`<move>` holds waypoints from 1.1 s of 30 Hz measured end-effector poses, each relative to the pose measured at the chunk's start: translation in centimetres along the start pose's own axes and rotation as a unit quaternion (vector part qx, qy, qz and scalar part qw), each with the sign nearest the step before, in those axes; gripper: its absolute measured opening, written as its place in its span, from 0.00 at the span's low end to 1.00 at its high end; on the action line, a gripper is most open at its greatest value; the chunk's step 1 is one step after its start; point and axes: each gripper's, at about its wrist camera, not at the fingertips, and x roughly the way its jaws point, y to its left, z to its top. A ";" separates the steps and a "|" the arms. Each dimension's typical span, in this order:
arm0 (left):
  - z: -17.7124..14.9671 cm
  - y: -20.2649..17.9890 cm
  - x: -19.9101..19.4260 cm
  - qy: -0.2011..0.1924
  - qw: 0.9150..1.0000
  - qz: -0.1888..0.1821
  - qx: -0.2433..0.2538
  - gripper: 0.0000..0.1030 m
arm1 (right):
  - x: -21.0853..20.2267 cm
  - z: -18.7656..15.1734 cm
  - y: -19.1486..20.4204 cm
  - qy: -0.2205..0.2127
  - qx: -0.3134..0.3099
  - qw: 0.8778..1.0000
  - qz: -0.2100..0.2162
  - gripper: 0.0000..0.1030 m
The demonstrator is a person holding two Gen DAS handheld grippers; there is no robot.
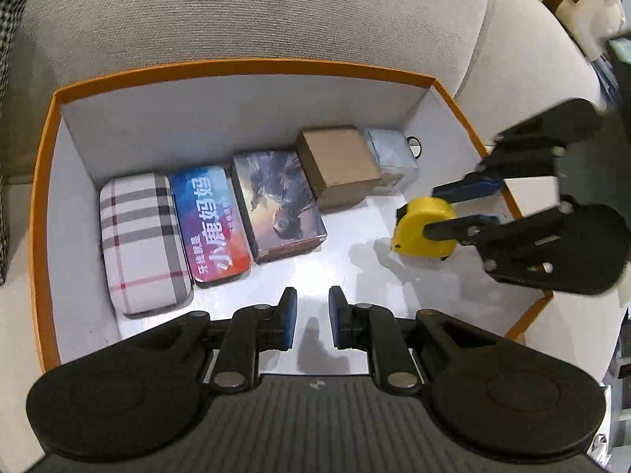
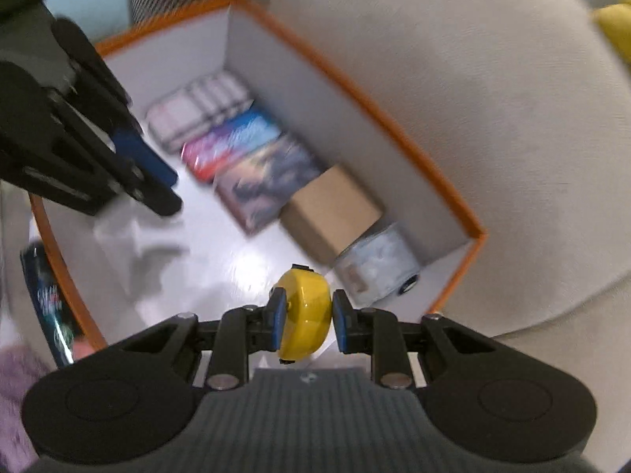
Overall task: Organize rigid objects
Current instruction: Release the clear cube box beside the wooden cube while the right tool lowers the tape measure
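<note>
Yellow plastic: one tape measure [image 2: 303, 313], disc-shaped, pinched on its two flat faces by the right gripper [image 2: 304, 321] and carried edge-on above the white floor of the orange-rimmed box [image 1: 252, 67], near that box's right wall. Whether it touches the floor cannot be told.

Row along the back wall, left to right in the left wrist view: plaid case [image 1: 142, 242], blue-and-red tin [image 1: 211, 226], picture-printed box [image 1: 278, 205], brown carton [image 1: 339, 165], pale blue-grey item [image 1: 392, 157]. The first four sit side by side; the last sits just beside the carton.

Left gripper [image 1: 312, 317]: fingers spread, holding nothing, hovering over bare floor at the front of the box, well apart from the tape measure.

Relation governing placement, as a judgement: the free floor lies directly ahead of the right gripper, in front of the carton and the pale item. The right hand alone is placed to set it down.

Outside the box: a dark printed packet [image 2: 47, 307] against the near wall, on the sofa [image 1: 252, 12].
</note>
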 end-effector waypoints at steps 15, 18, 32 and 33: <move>-0.5 1.3 -1.8 -0.016 1.000 -0.019 -0.007 0.18 | 4.4 2.6 -0.2 0.098 -0.123 0.987 -0.029 0.28; -0.5 1.6 -2.0 -0.016 1.000 -0.015 -0.009 0.18 | 4.3 2.6 -0.3 0.097 -0.124 0.987 -0.034 0.28; -0.3 1.6 -3.2 -0.021 1.000 -0.008 -0.002 0.20 | 6.5 1.8 1.5 0.134 -0.130 0.982 -0.026 0.26; -0.4 1.6 -3.3 -0.021 1.000 -0.007 -0.002 0.20 | 6.7 1.7 1.5 0.135 -0.128 0.982 -0.031 0.26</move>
